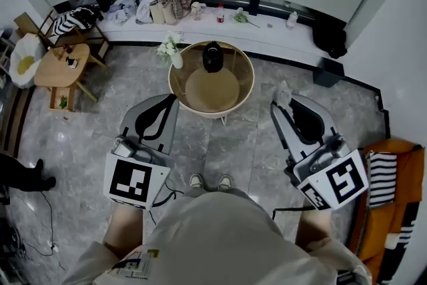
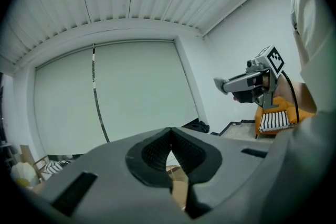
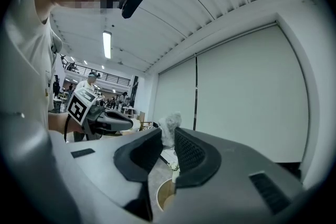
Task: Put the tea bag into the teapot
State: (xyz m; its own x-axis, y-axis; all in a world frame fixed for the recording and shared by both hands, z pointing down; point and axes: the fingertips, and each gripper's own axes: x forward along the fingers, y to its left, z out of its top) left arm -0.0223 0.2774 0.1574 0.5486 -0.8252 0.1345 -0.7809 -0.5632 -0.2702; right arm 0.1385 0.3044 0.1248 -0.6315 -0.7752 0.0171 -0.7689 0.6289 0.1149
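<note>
A black teapot (image 1: 213,57) stands at the far side of a round wooden tray table (image 1: 245,95). My right gripper (image 1: 277,105) hovers right of the table, apart from it, shut on a white tea bag (image 1: 283,93). In the right gripper view the crumpled tea bag (image 3: 169,129) sticks up from between the pads of that gripper (image 3: 168,140). My left gripper (image 1: 174,99) hangs at the table's near left edge. Its jaws meet with nothing between them in the left gripper view (image 2: 170,129). The teapot is hidden in both gripper views.
A white vase of flowers (image 1: 172,54) stands on the table's left rim. A small wooden side table (image 1: 61,67) is at the left, an orange chair (image 1: 395,200) at the right. A white ledge (image 1: 267,33) with clothes and bottles runs behind. My shoes (image 1: 210,181) are below the table.
</note>
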